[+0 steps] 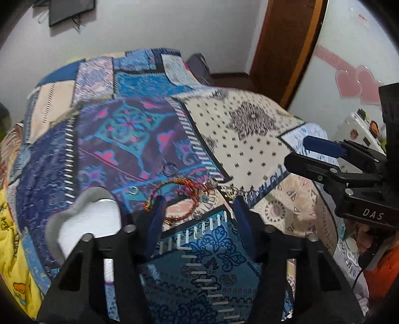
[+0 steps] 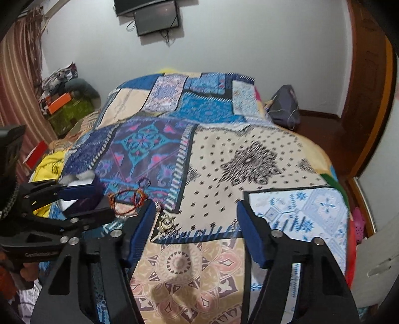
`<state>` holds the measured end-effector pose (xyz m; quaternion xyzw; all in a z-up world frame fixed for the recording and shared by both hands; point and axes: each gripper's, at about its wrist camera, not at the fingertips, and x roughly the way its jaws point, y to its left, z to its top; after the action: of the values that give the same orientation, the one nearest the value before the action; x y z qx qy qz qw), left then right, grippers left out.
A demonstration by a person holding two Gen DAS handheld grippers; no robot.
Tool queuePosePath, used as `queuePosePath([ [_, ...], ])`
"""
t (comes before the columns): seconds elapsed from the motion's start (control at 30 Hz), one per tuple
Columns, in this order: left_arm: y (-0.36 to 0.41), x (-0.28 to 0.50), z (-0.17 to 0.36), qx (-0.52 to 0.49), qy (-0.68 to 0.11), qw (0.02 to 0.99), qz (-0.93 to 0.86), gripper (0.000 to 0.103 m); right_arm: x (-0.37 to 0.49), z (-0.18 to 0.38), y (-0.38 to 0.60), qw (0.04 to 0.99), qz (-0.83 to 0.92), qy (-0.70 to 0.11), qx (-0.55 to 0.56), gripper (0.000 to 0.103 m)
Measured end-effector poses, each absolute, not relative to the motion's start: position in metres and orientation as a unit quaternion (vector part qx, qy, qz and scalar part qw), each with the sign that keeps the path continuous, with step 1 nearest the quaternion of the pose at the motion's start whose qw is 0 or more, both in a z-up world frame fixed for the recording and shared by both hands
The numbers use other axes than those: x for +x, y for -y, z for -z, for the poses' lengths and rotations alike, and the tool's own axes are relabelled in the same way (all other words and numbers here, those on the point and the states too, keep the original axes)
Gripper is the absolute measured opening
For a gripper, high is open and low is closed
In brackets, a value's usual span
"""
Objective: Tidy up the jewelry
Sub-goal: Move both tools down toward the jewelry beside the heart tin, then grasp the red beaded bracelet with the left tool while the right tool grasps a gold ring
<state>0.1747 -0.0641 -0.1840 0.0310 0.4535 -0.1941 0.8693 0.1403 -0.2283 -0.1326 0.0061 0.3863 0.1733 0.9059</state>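
1. Bedspread (image 1: 249,129): a patchwork cover of blue, cream and purple printed panels lies over the bed and fills most of both wrist views.
2. Red bracelet (image 1: 174,202): a loop of red and gold thread with small silver charms lies flat on the bedspread. In the left wrist view it sits between and just ahead of the fingertips; whether the left-hand finger touches the loop cannot be told.
3. Small rings (image 1: 134,190): a few silvery rings lie on the cloth near the bracelet; a gold ornament (image 2: 167,223) lies just to its right.
4. Heart-shaped box (image 1: 84,219): a grey, white-lined open box rests on the bedspread, just left of the left gripper.
5. Left gripper (image 1: 197,211): it points steeply down at the cloth. The blue-padded jaws stand apart, and the pads press on nothing.
6. Right gripper (image 2: 194,219): it is tilted down over the cream and floral panels. The jaws stand apart with only bare cloth between them. The bracelet lies to its left, near the left-hand finger (image 2: 142,224).
7. Each gripper appears at the edge of the other's view; the two are near each other, side by side.
8. Wall screen (image 2: 149,15): a dark panel hangs on the white wall beyond the bed.
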Motion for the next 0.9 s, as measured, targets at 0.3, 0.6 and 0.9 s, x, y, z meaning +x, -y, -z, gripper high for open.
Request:
queuePosePath([
  [0.3, 0.066, 0.189, 0.208, 0.05, -0.484, 0.85, 0.202, 0.021, 0.149, 0.15, 0.22, 0.886, -0.208, -0.415, 0.001, 0.047],
  [0.6, 0.07, 0.199, 0.223, 0.071, -0.501, 0.835, 0.216, 0.016, 0.158, 0.169, 0.204, 0.861, -0.249, -0.443, -0.006, 0.037],
  [0.9, 0.072, 0.202, 0.227, 0.08, -0.5, 0.834, 0.22, 0.012, 0.165, 0.187, 0.187, 0.838, -0.279, -0.468, -0.023, 0.028],
])
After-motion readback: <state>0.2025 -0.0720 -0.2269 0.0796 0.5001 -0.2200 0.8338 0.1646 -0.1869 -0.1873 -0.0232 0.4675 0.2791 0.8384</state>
